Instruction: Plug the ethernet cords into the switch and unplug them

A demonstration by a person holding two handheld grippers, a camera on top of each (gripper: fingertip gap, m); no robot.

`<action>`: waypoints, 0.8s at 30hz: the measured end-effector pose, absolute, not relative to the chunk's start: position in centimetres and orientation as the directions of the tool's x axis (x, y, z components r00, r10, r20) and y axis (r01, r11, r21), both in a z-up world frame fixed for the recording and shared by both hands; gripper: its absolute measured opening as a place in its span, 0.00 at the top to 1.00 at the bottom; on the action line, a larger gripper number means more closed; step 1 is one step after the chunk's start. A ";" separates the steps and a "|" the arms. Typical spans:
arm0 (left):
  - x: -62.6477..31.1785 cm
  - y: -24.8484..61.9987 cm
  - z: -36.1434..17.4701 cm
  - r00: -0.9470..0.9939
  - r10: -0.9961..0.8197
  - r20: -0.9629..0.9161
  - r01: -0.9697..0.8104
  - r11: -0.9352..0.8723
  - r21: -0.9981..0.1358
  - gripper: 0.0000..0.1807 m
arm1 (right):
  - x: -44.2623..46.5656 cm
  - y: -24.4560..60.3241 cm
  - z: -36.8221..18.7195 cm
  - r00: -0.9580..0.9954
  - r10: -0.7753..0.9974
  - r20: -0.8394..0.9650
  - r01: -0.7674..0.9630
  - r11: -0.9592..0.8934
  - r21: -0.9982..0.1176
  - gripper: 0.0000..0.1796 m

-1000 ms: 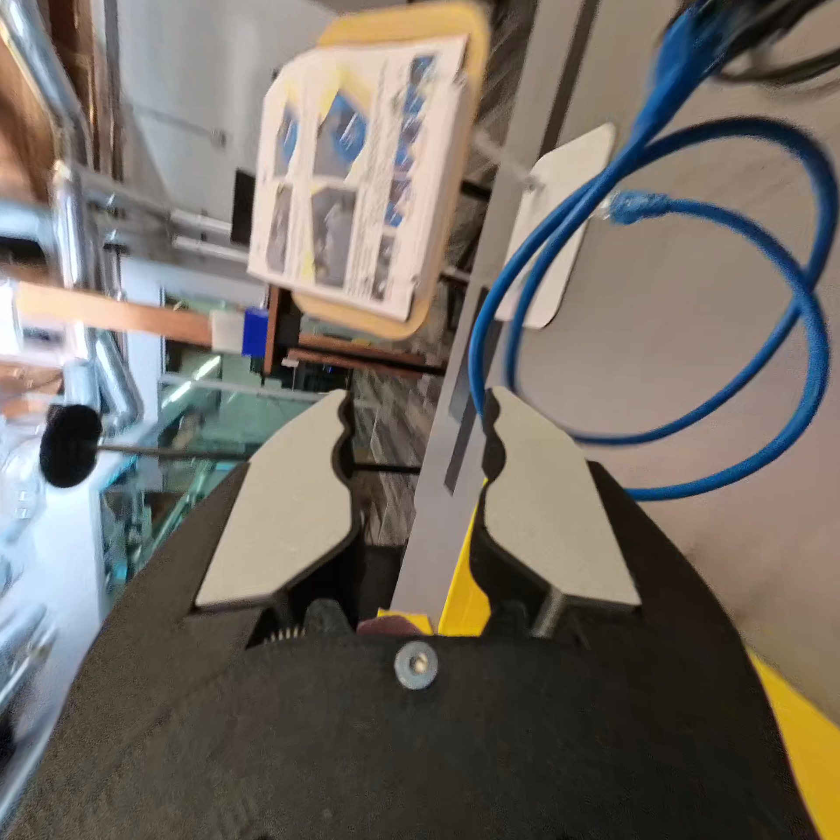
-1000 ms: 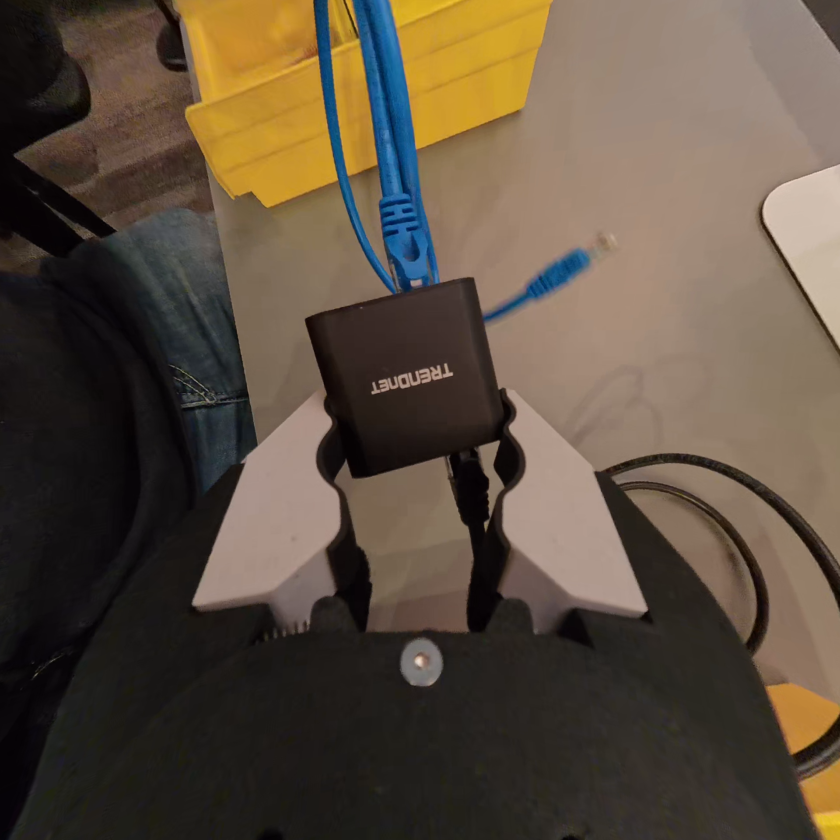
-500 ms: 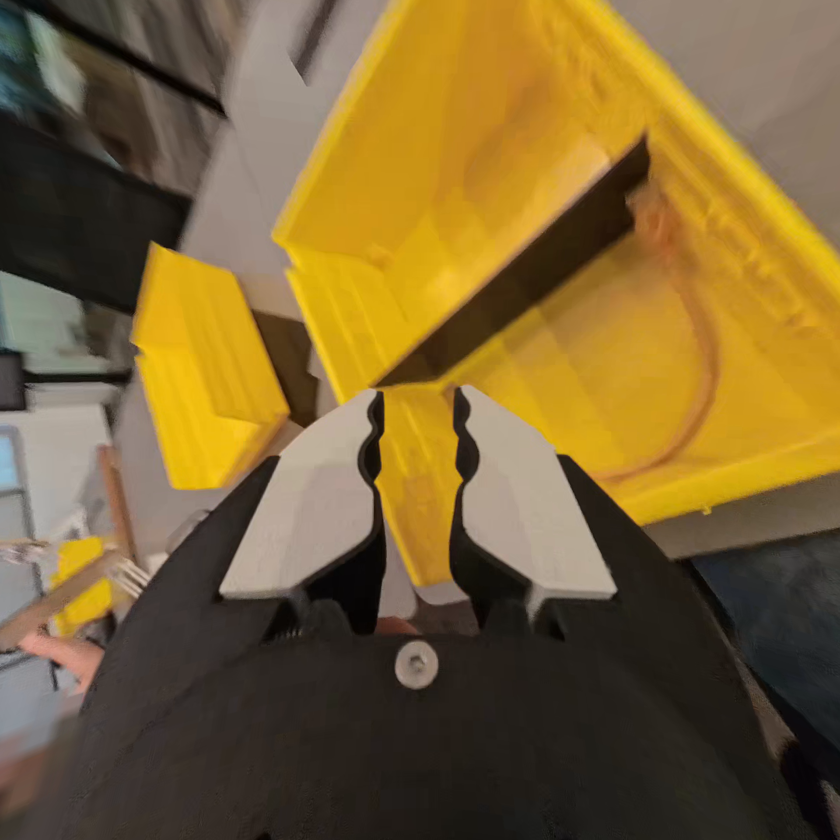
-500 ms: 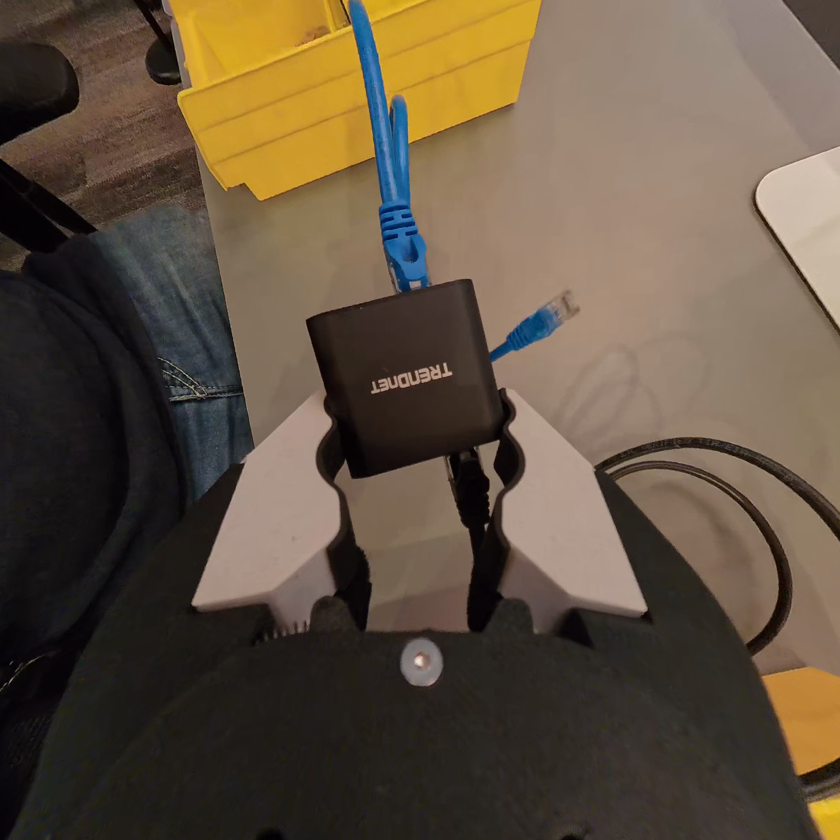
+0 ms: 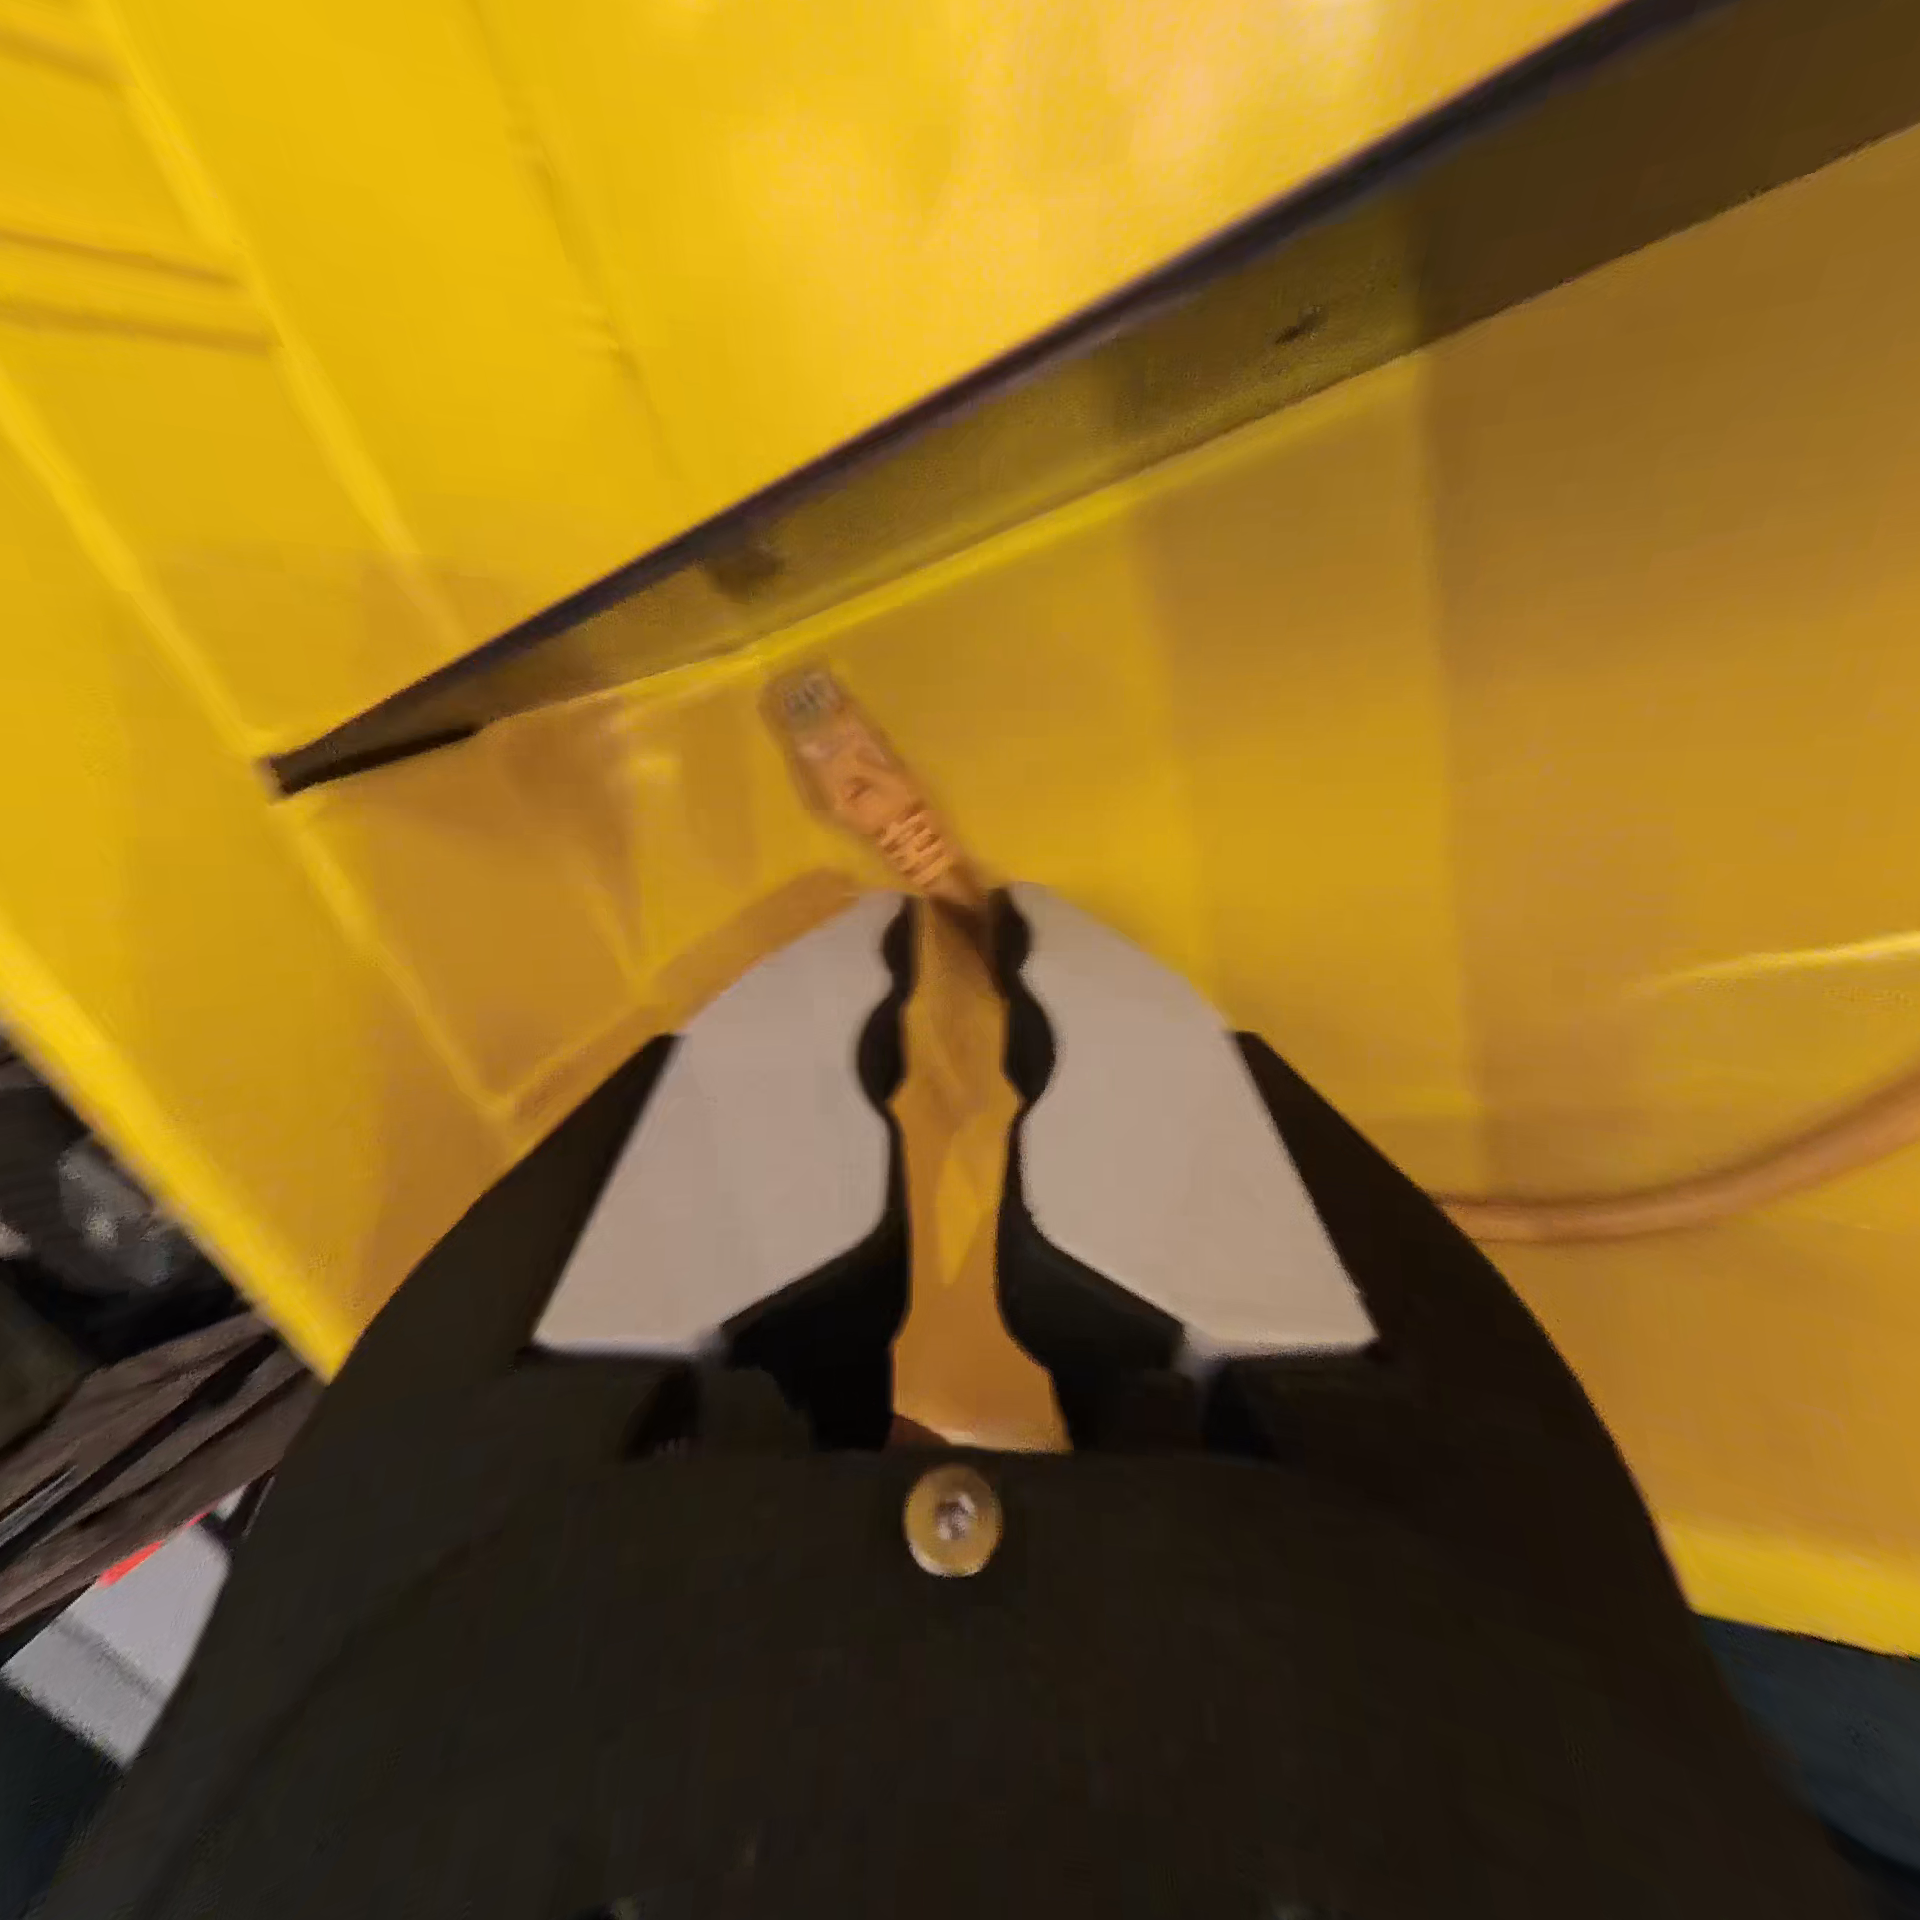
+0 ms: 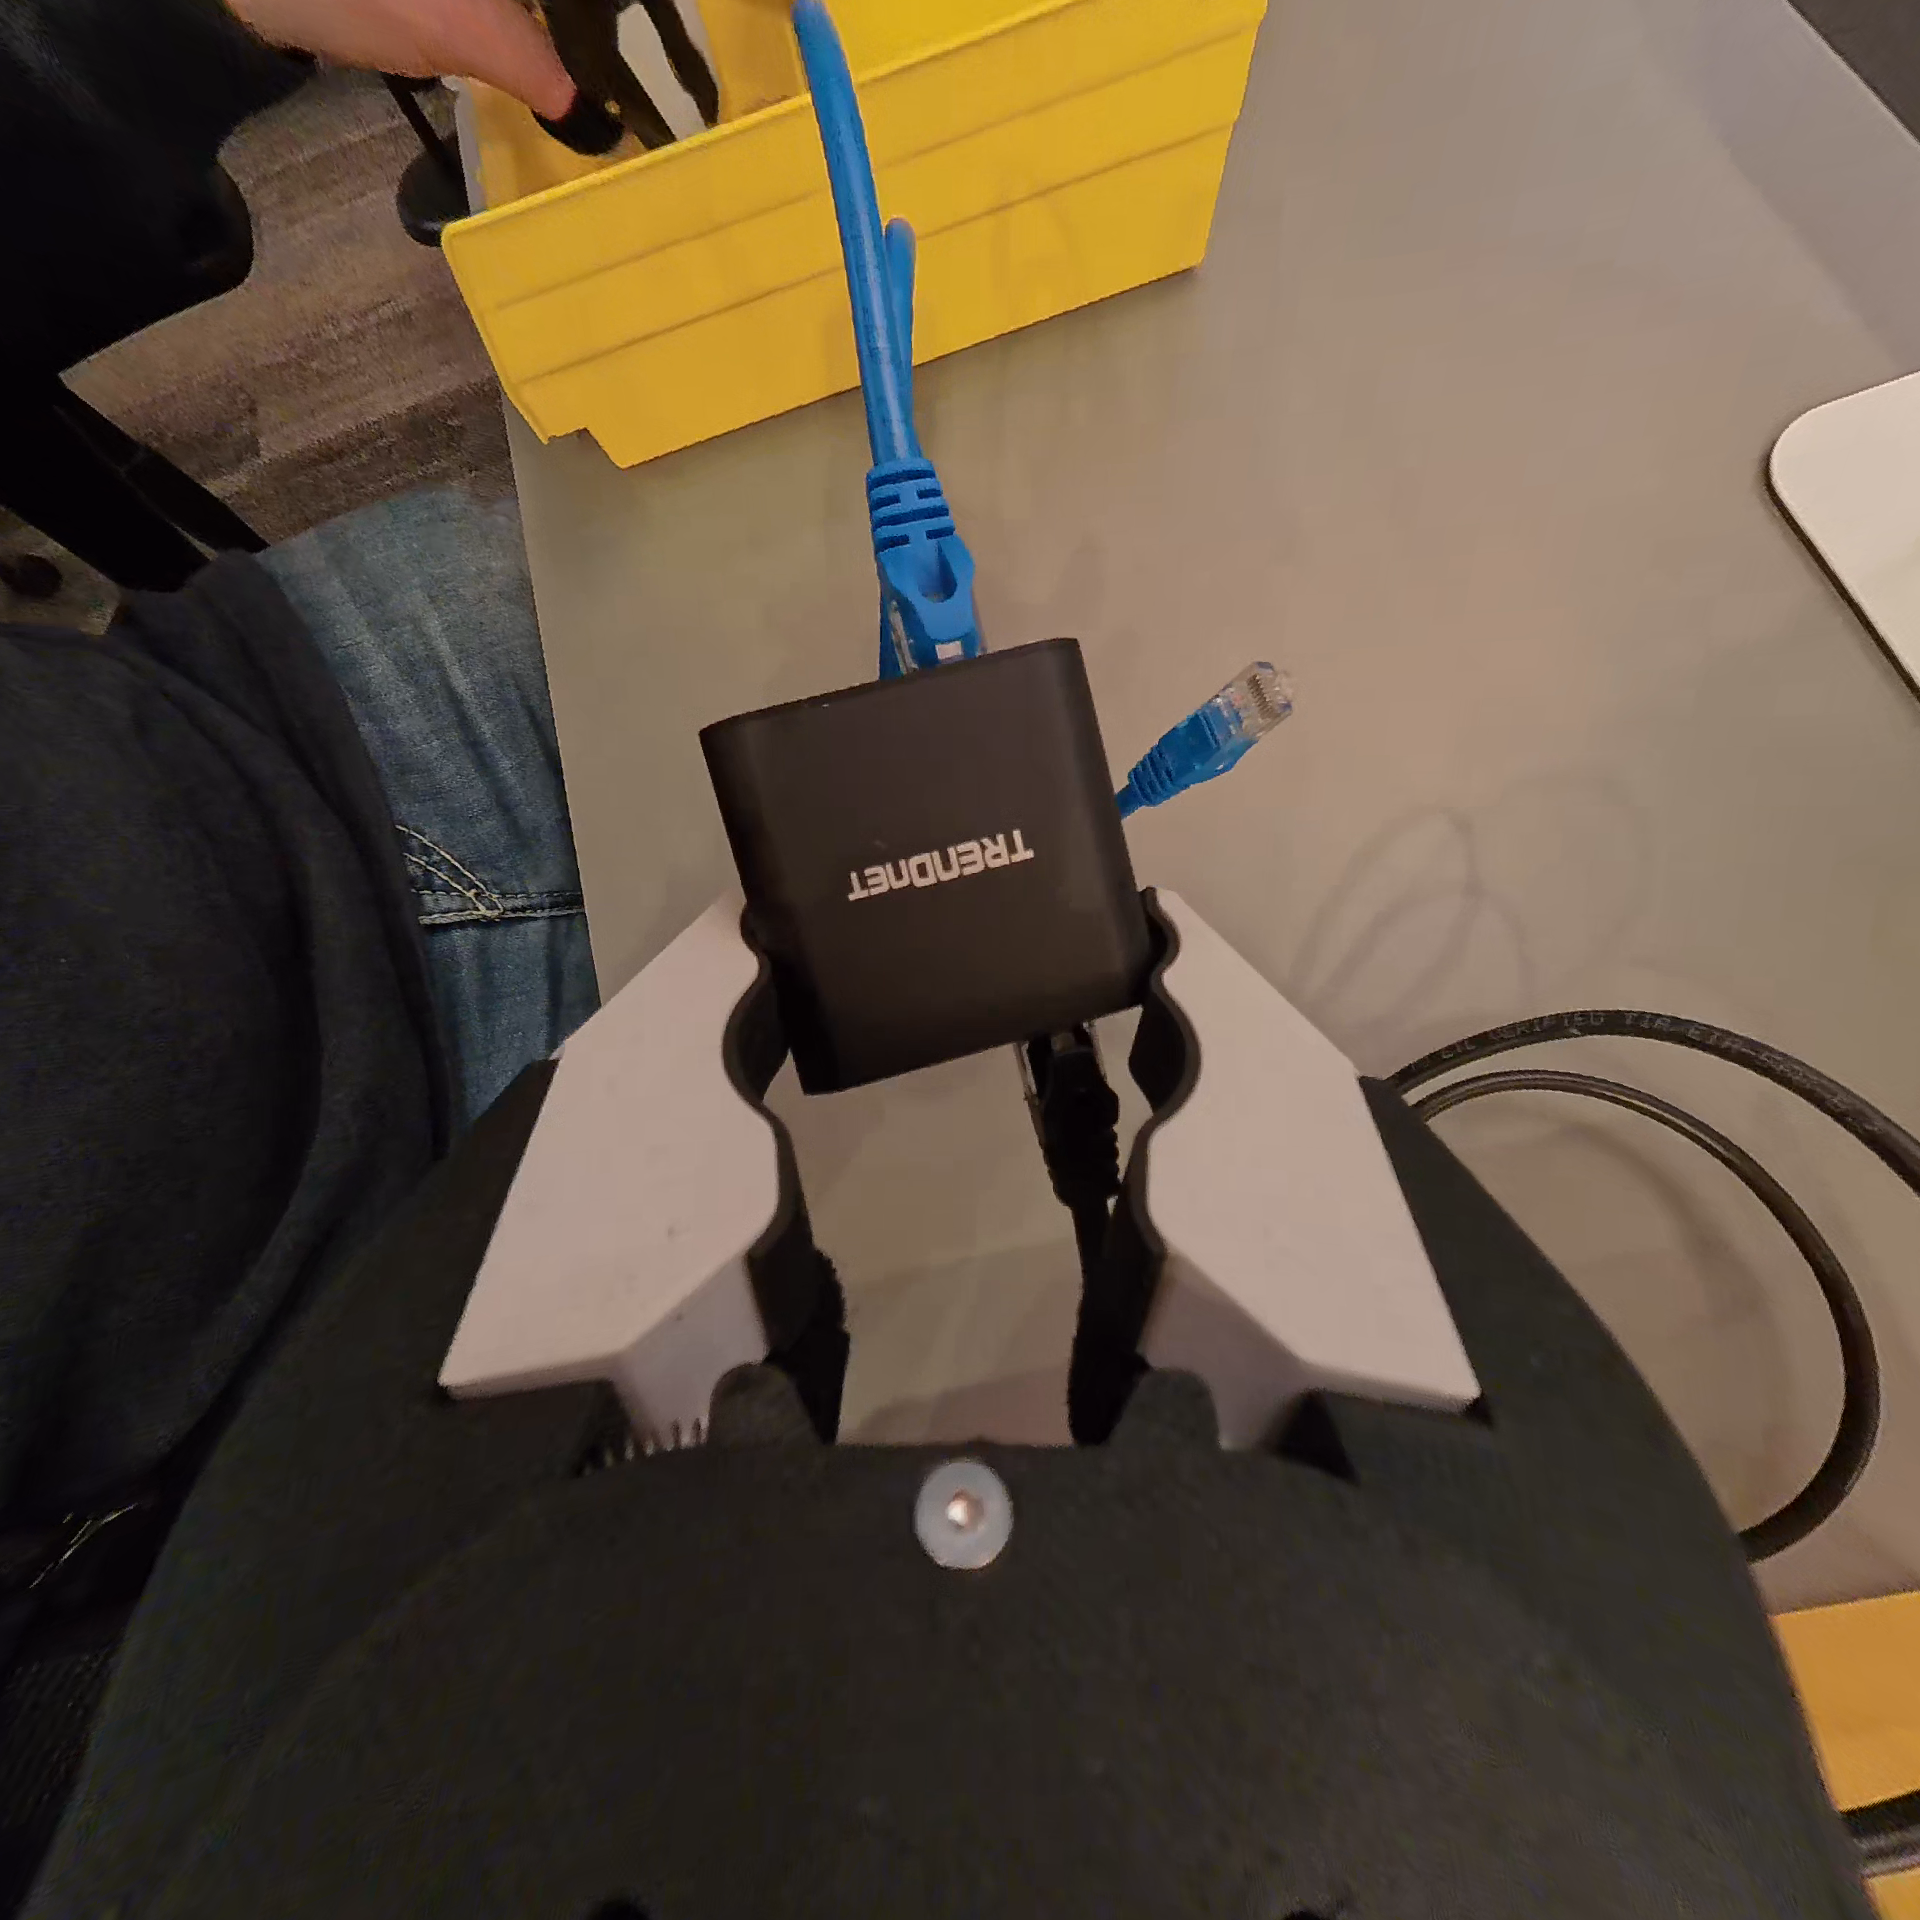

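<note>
Now left gripper (image 5: 951, 904) inside yellow bin (image 5: 520, 312), narrower, straddling orange cord (image 5: 862, 790) | right gripper (image 6: 951, 925) still clamps switch (image 6: 925, 852).

The left wrist view is blurry all over, and the yellow bin (image 5: 727, 312) glows bright. The right wrist view is sharp in the middle, with soft, even light. The grey table (image 6: 1455, 468) shows faint shadows at the right. Straight lines bend near the edges of both views.

Your yellow bin (image 6: 831, 281) sits on the grey worktop (image 6: 1455, 520); a white, possibly flat, object (image 6: 1860, 520) lies at its right edge.
</note>
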State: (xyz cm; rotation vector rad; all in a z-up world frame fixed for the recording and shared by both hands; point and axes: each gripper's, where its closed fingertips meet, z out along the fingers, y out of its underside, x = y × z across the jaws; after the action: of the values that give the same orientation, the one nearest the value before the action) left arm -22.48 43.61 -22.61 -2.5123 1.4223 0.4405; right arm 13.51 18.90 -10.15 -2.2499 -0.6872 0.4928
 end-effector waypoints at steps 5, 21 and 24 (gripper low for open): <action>-22.1 44.4 -22.8 0.523 -0.787 -0.325 -0.844 -0.532 -0.071 0.96 | 13.7 18.9 -10.1 0.784 0.604 -0.145 0.321 -0.593 -0.739 0.63; -19.8 44.6 -15.2 0.435 -0.788 -0.436 -0.892 -0.310 -0.329 0.97 | 14.0 18.7 -10.0 0.790 0.598 -0.136 0.319 -0.590 -0.742 0.63; -18.7 44.1 -11.9 0.402 -0.771 -0.494 -0.895 -0.215 -0.392 0.97 | 14.0 18.8 -10.0 0.792 0.596 -0.131 0.322 -0.590 -0.740 0.63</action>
State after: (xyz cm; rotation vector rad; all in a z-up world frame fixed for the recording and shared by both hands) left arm -18.66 44.12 -11.91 -2.0327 1.4146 0.2537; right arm 14.05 18.78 -9.99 -2.2392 -0.6754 0.4782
